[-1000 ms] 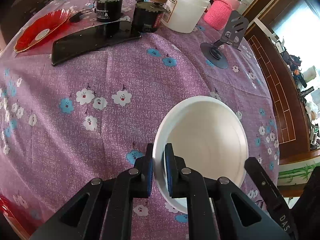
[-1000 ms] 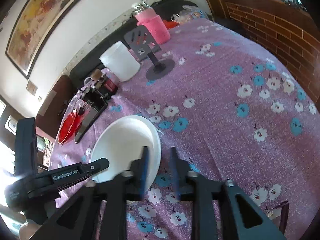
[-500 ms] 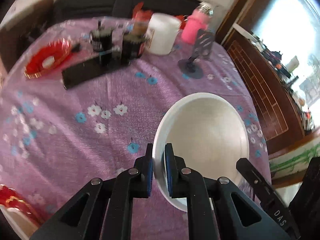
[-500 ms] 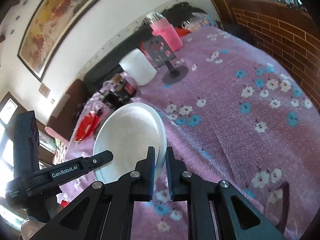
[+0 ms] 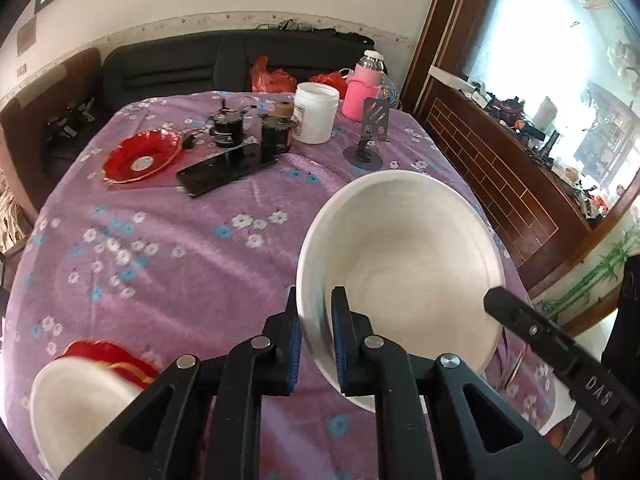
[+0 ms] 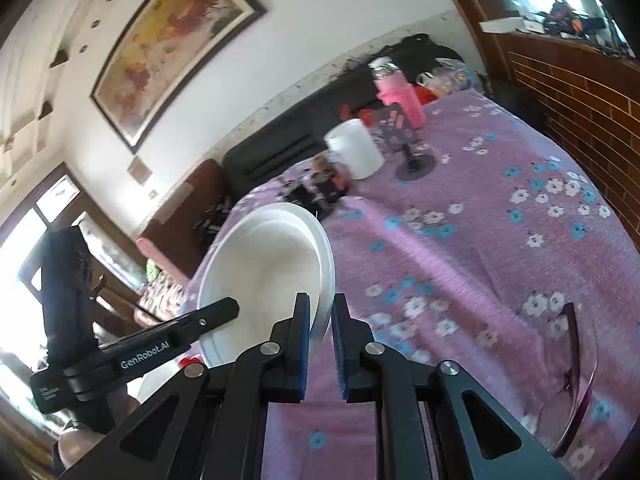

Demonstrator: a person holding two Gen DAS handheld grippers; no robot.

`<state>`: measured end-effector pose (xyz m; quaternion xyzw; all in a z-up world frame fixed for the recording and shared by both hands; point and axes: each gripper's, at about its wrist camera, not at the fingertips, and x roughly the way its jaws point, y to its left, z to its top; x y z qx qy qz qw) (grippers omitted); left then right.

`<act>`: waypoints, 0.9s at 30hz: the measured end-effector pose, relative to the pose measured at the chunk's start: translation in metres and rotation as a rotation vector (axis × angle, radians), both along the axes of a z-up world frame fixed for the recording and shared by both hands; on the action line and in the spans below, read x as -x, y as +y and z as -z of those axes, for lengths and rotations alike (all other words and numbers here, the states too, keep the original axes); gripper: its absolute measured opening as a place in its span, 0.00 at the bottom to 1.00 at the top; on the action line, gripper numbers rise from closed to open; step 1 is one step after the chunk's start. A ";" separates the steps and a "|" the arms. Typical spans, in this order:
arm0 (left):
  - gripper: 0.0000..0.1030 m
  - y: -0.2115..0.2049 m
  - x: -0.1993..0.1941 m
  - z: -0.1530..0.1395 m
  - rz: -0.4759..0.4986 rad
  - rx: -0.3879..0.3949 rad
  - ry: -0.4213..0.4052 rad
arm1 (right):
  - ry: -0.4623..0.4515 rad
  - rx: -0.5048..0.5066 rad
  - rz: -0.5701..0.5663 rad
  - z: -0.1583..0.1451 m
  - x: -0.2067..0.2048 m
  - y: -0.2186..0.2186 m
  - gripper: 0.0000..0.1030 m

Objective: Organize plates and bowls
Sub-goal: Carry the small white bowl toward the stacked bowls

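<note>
A white bowl (image 5: 404,264) hangs tilted above the purple flowered tablecloth (image 5: 168,248), gripped from both sides. My left gripper (image 5: 316,320) is shut on its left rim. My right gripper (image 6: 320,320) is shut on the opposite rim of the same bowl (image 6: 264,264). In the left wrist view, one of the right gripper's fingers (image 5: 520,316) crosses the bowl's right edge. A red plate (image 5: 140,156) lies at the far left of the table. Another white bowl (image 5: 76,400) sits on a red plate (image 5: 116,360) at the near left.
At the back of the table stand a black phone (image 5: 224,170), two small motors (image 5: 228,130), a white jar (image 5: 316,118), a pink-sleeved bottle (image 5: 362,92) and a phone stand (image 5: 370,136). A dark sofa (image 5: 180,64) is behind, a brick-patterned cabinet (image 5: 500,168) to the right.
My right gripper has shut on the bowl's rim. Both grippers have lifted the bowl off the tablecloth, and both views have tilted up toward the far wall.
</note>
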<state>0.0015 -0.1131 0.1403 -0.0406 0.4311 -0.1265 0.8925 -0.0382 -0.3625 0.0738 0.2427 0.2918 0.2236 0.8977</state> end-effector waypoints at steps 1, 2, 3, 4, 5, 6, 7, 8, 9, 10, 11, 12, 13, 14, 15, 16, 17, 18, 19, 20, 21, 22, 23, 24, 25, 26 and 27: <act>0.12 0.008 0.008 -0.003 0.001 0.005 -0.007 | -0.009 0.002 -0.013 -0.003 0.006 0.005 0.12; 0.12 0.015 0.016 -0.005 0.000 0.012 -0.014 | -0.017 0.003 -0.028 -0.005 0.011 0.010 0.12; 0.12 0.022 0.023 -0.007 0.000 0.014 -0.019 | -0.028 -0.001 -0.050 -0.009 0.017 0.017 0.12; 0.13 0.031 0.032 -0.010 0.000 0.014 -0.027 | -0.033 -0.004 -0.064 -0.011 0.021 0.022 0.12; 0.13 0.038 0.038 -0.013 -0.001 0.019 -0.034 | -0.040 -0.006 -0.084 -0.014 0.027 0.030 0.12; 0.13 0.048 0.048 -0.017 -0.003 0.021 -0.044 | -0.050 -0.003 -0.107 -0.017 0.032 0.038 0.12; 0.13 0.057 0.055 -0.020 -0.008 0.020 -0.054 | -0.056 -0.005 -0.122 -0.019 0.034 0.043 0.12; 0.13 0.067 0.064 -0.023 -0.015 0.023 -0.066 | -0.060 -0.008 -0.146 -0.021 0.038 0.051 0.12; 0.14 0.075 0.071 -0.025 -0.020 0.026 -0.074 | -0.067 -0.005 -0.170 -0.023 0.042 0.060 0.12; 0.14 0.084 0.078 -0.028 -0.028 0.025 -0.082 | -0.072 -0.002 -0.184 -0.025 0.045 0.066 0.12; 0.14 0.094 0.085 -0.030 -0.039 0.021 -0.092 | -0.077 -0.004 -0.210 -0.026 0.048 0.076 0.12; 0.14 0.099 0.089 -0.031 -0.047 0.019 -0.098 | -0.077 -0.005 -0.228 -0.027 0.050 0.083 0.12; 0.14 0.109 0.096 -0.032 -0.057 0.017 -0.101 | -0.077 -0.001 -0.249 -0.027 0.052 0.092 0.12; 0.14 0.114 0.100 -0.033 -0.063 0.017 -0.100 | -0.078 0.002 -0.268 -0.027 0.054 0.101 0.12; 0.14 0.122 0.105 -0.033 -0.073 0.019 -0.101 | -0.077 0.002 -0.287 -0.027 0.055 0.109 0.12; 0.14 0.130 0.111 -0.033 -0.083 0.013 -0.102 | -0.073 0.004 -0.303 -0.026 0.056 0.116 0.12; 0.14 0.135 0.114 -0.032 -0.086 0.008 -0.100 | -0.069 0.006 -0.320 -0.025 0.056 0.123 0.12; 0.15 0.144 0.118 -0.030 -0.093 0.007 -0.095 | -0.063 0.007 -0.338 -0.024 0.056 0.131 0.12; 0.15 0.150 0.121 -0.028 -0.104 0.005 -0.090 | -0.057 0.006 -0.352 -0.022 0.056 0.136 0.12; 0.15 0.157 0.123 -0.025 -0.113 -0.003 -0.080 | -0.046 0.008 -0.373 -0.020 0.057 0.143 0.12; 0.15 0.162 0.124 -0.021 -0.117 -0.006 -0.067 | -0.036 0.014 -0.388 -0.017 0.056 0.150 0.12; 0.15 0.168 0.125 -0.016 -0.128 -0.004 -0.052 | -0.026 0.021 -0.398 -0.013 0.056 0.158 0.12; 0.15 0.173 0.125 -0.010 -0.139 -0.007 -0.035 | -0.012 0.028 -0.410 -0.008 0.054 0.165 0.12; 0.15 0.178 0.125 -0.004 -0.145 -0.012 -0.018 | 0.008 0.034 -0.424 -0.002 0.052 0.173 0.12; 0.15 0.181 0.124 0.001 -0.150 -0.010 -0.002 | 0.023 0.037 -0.432 0.003 0.051 0.178 0.12; 0.15 0.185 0.124 0.007 -0.154 -0.005 0.014 | 0.041 0.037 -0.439 0.008 0.048 0.182 0.12; 0.15 0.187 0.124 0.011 -0.157 -0.005 0.024 | 0.058 0.040 -0.446 0.014 0.045 0.186 0.12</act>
